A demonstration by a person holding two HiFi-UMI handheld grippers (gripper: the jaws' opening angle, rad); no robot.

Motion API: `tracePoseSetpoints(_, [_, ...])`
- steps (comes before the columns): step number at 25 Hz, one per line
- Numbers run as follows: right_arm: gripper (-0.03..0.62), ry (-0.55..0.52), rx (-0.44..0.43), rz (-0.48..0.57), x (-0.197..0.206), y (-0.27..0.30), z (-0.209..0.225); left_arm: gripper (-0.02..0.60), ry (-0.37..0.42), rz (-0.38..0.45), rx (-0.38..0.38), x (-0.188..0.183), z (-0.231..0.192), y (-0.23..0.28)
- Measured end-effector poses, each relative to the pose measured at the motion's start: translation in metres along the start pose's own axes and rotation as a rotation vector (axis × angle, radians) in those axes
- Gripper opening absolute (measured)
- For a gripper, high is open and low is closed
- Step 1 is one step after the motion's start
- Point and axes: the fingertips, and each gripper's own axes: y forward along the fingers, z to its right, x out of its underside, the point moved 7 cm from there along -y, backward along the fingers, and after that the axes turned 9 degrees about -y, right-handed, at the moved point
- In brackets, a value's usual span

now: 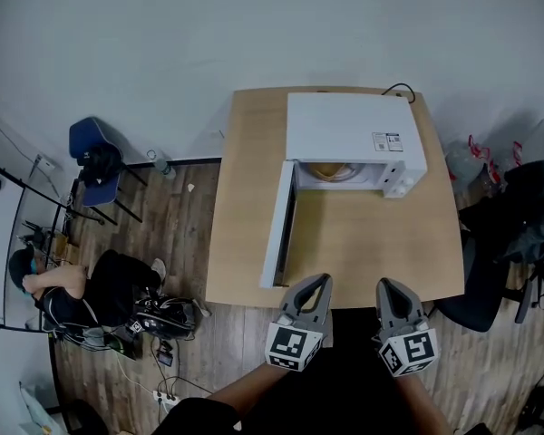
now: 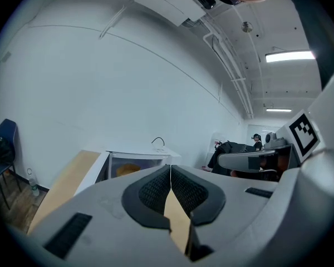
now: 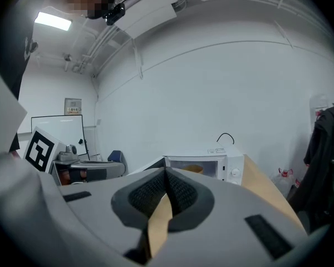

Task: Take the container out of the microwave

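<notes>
A white microwave (image 1: 354,134) stands at the far end of the wooden table (image 1: 372,243), its door (image 1: 277,225) swung open to the left. Inside sits a yellowish container (image 1: 326,171), only its front part showing under the roof. It also shows as an orange-yellow shape in the left gripper view, the container (image 2: 127,170), and in the right gripper view, the container (image 3: 192,169). My left gripper (image 1: 319,282) and right gripper (image 1: 387,286) hover side by side at the table's near edge, well short of the microwave. Both are shut with nothing between the pads (image 2: 156,191) (image 3: 150,193).
A person (image 1: 82,293) sits on the wooden floor at the left among cables and gear. A blue chair (image 1: 95,157) stands beyond them. Dark clothing hangs over a chair (image 1: 517,216) to the table's right. A black cord (image 1: 401,89) runs behind the microwave.
</notes>
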Motion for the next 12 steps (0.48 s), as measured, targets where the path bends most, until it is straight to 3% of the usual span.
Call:
tracePoseSetpoints(6, [0.06, -0.012, -0.045, 0.019, -0.007, 0.043, 0.029, 0.012, 0.01, 0.018, -0.055, -0.014, -0.02, 0.035])
tracePoseSetpoints(12, [0.06, -0.023, -0.088, 0.024, -0.017, 0.087, 0.07, 0.012, 0.03, -0.024, -0.107, -0.017, -0.038, 0.09])
